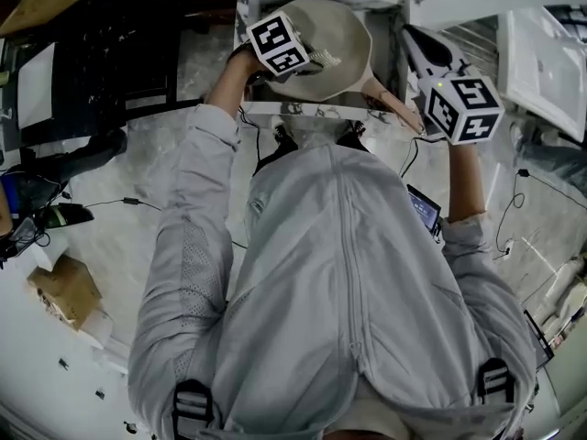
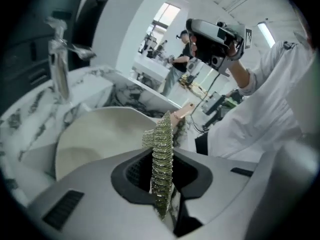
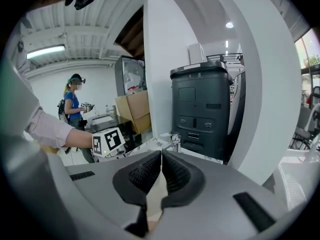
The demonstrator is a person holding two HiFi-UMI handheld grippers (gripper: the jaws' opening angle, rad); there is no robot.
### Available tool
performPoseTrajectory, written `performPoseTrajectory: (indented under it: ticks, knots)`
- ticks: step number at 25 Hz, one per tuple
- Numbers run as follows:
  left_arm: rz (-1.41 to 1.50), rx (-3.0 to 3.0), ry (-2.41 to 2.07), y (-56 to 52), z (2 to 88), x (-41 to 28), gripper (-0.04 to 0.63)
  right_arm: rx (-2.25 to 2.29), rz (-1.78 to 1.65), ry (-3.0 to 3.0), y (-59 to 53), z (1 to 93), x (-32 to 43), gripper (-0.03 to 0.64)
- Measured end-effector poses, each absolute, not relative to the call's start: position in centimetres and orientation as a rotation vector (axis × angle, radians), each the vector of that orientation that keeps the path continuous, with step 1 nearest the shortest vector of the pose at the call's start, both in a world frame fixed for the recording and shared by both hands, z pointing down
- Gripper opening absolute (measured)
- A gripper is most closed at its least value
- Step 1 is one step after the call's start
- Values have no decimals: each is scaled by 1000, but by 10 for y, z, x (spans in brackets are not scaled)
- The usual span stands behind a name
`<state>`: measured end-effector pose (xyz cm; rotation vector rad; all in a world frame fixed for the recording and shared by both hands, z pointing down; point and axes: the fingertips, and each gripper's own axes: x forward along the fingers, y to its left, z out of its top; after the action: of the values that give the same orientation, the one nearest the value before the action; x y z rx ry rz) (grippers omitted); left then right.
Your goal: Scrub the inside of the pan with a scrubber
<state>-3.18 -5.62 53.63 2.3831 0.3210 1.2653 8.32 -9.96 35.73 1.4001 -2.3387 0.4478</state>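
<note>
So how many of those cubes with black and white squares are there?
2. One cube rides the left gripper, which grips the scrubber by the pan; the other cube rides the right gripper, gripping the pan's handle. None looks hidden.

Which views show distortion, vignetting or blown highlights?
Head view: heavy fisheye, edges curved, even light. Left gripper view: black vignette corners, scrubber sharp, pan evenly lit. Right gripper view: same vignette, ceiling lamp blown out.

scrubber (image 2: 162, 149): rough metallic mesh; pan (image 2: 95, 134): smooth, matt; faucet (image 2: 60, 59): shiny metal
</note>
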Motion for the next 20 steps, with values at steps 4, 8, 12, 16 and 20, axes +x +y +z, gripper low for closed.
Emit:
performPoseTrajectory:
  ticks: [4, 8, 12, 16, 20]
  knots:
    - [1127, 2509, -43, -84, 512, -43, 71, 1416, 377, -2368, -107, 333, 78, 35]
    - [967, 2646, -416, -112, 468, -58, 71, 1419, 301, -2385, -114, 308, 75, 35]
    - [804, 2773, -790, -145, 405, -82, 71, 1393, 232, -2424, -116, 282, 66, 35]
    - [592, 2885, -1019, -157, 334, -96, 71, 1428, 166, -2433, -115, 259, 63, 35]
    - [359, 2935, -1090, -159, 270, -102, 71, 1445, 105, -2435, -116, 243, 58, 35]
